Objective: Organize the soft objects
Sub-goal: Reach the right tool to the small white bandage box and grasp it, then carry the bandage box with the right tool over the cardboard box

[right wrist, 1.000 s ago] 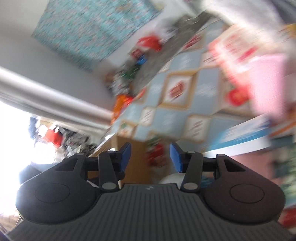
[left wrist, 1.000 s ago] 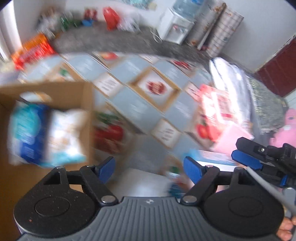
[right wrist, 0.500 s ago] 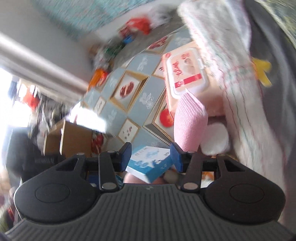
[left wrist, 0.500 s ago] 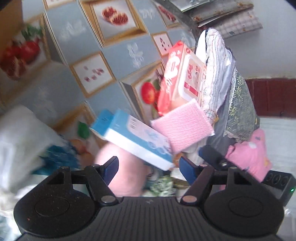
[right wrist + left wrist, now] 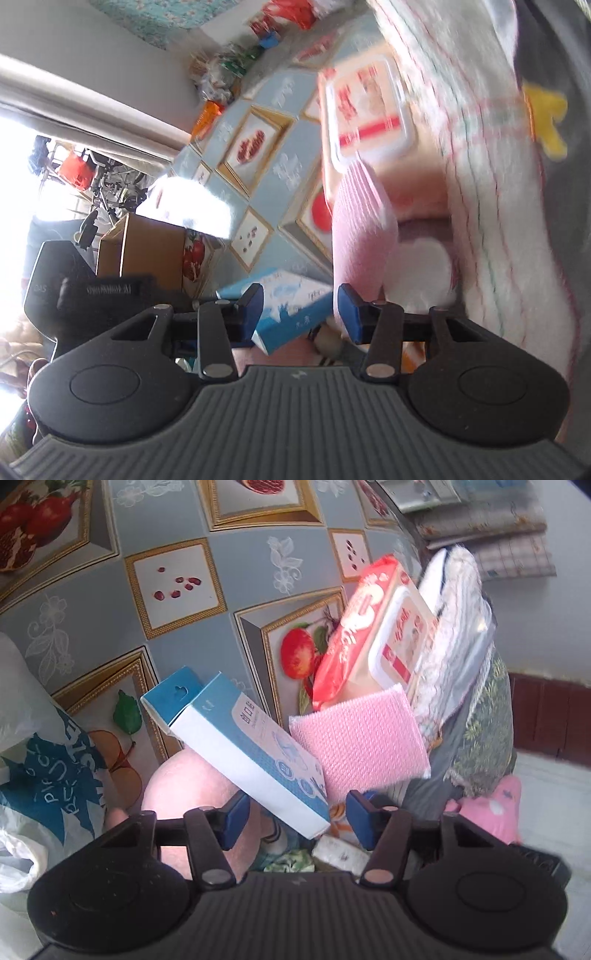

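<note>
Where wipes lean, box overlaps sponge.

One box, one pink sponge, one wipes pack

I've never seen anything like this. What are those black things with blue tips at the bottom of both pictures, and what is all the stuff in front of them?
Those are two hand-held grippers, tongs that a person squeezes, each with a camera looking along its two fingers. One picture comes from the left gripper, the other from the right gripper. Both are open and hold nothing.

In front of them, on a tablecloth printed with framed fruit, lies a pile of soft household goods: a blue and white box, a pink knitted cloth, a red pack of wet wipes, and a white striped towel. A cardboard box stands further back in the right view, which is blurred. The left gripper's body shows at that picture's left edge.
</note>
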### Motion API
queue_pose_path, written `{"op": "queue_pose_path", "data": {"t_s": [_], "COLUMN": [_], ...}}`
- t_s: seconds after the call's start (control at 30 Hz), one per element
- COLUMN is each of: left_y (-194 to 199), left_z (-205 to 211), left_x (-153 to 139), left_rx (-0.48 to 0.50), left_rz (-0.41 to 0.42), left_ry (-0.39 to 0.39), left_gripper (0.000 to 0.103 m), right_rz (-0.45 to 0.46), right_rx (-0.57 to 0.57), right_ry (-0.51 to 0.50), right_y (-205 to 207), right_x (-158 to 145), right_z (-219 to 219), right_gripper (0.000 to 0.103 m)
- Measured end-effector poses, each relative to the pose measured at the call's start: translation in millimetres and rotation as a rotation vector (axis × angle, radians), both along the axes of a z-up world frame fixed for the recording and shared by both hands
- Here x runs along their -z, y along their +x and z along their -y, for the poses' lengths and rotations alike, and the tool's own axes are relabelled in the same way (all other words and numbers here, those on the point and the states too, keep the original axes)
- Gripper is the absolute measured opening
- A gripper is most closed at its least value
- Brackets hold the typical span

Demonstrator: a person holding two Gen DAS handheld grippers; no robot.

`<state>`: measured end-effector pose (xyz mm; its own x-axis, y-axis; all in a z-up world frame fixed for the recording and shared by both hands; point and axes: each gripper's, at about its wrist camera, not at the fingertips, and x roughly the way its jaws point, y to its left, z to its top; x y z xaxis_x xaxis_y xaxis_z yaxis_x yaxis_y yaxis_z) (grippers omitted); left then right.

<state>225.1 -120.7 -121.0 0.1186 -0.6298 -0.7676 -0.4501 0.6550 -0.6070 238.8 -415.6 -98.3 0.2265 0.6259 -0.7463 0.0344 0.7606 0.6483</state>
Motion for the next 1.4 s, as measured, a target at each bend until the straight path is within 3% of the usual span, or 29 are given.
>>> {"op": "queue_pose_path", "data": {"t_s": [0.23,0.4,0.67,0.87,0.93,1.17,1.3,1.4], "left_y": [1,-5,-20,-26,-27,-25,-22,-19], "left_z": [-5,-11,-24,-28,-29,-36,-29,-25], "left_x": [8,-4,-24,-18,-15,-16,-21,-23], "left_rx": [-0.035,0.025,0.147,0.187,0.203,0.203,0.253,0.274], "left_rz": [-0.024,0.000,0.031,0.029,0.028,0.056,0.099,0.120], "left_ry": [0.018,-0.005,0.006,0.026,0.047,0.058,0.103,0.138], "left_gripper": [0.026,0.021,0.021,0.022,0.018,0.018,0.024,0.035], "right_rz": [-0.013,-0.012,-0.102,-0.194,-0.203,-0.202,-0.159,-0.136], "right_rx": [0.010,-0.009,0.001,0.019,0.021,0.045,0.017,0.007], "right_ry": [0.032,0.042,0.067,0.088,0.106,0.142,0.120,0.112], "right_y": [-3,3,0,-5,-4,-3,-4,-7], "right_x": [-3,-11,7,34,40,51,41,34], "right_z": [-3,-6,-21,-36,-41,-48,-55,-58], "right_gripper": [0.039,0.039,0.039,0.042,0.045,0.053,0.039,0.034]}}
